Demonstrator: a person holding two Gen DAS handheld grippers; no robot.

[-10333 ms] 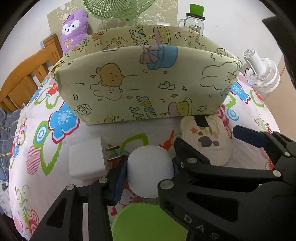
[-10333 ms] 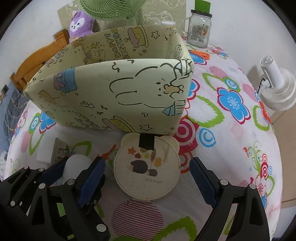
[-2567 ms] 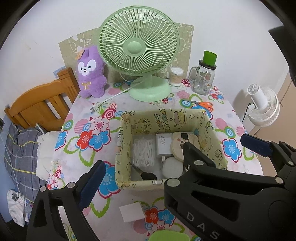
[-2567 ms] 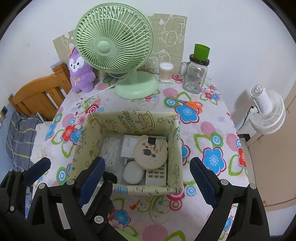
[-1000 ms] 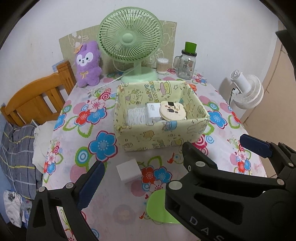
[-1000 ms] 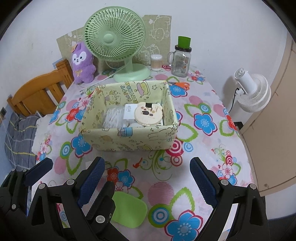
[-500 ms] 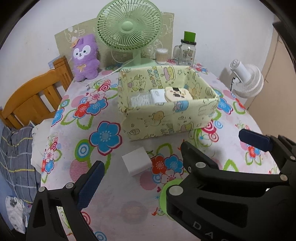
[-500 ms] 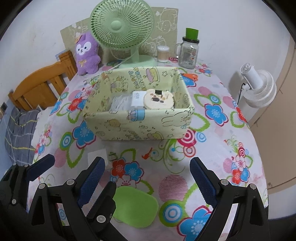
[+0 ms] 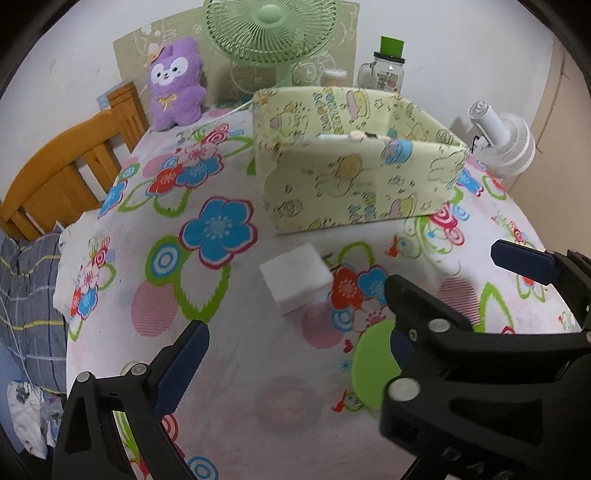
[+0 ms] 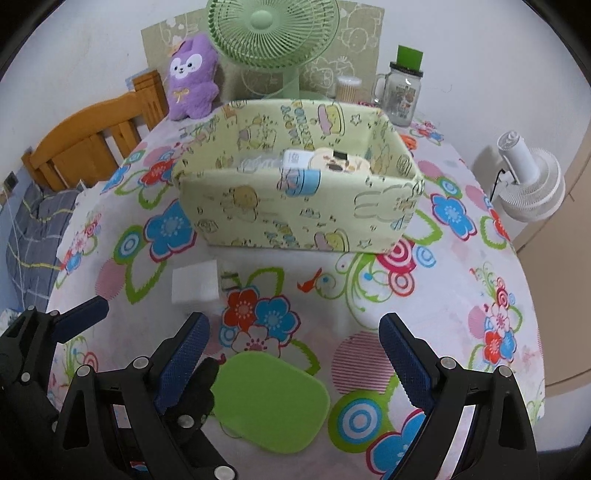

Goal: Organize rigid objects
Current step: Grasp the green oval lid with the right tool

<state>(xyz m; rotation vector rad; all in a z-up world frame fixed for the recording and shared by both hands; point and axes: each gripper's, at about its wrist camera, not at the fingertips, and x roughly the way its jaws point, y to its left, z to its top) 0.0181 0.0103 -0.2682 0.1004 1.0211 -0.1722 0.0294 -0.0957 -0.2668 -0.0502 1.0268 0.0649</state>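
A white plug adapter (image 9: 295, 277) lies on the flowered tablecloth in front of the pale yellow cartoon-print fabric box (image 9: 354, 184). It also shows in the right wrist view (image 10: 195, 282), left of centre. A flat green rounded pad (image 10: 271, 400) lies near the table's front; in the left wrist view (image 9: 371, 363) it sits partly behind a finger. The box (image 10: 295, 210) holds a round cream case (image 10: 338, 160) and a white item (image 10: 297, 158). My left gripper (image 9: 299, 354) is open and empty, just short of the adapter. My right gripper (image 10: 293, 354) is open and empty above the green pad.
A green desk fan (image 10: 273, 33), a purple plush (image 10: 192, 74), a glass jar with a green lid (image 10: 402, 92) and a cotton-swab pot (image 10: 347, 88) stand behind the box. A wooden chair (image 9: 66, 177) is at the left edge; a white fan (image 10: 532, 181) stands off to the right.
Both grippers have dropped lower and closer to the table front. The adapter and green pad now look larger and nearer. Both stay open and empty.
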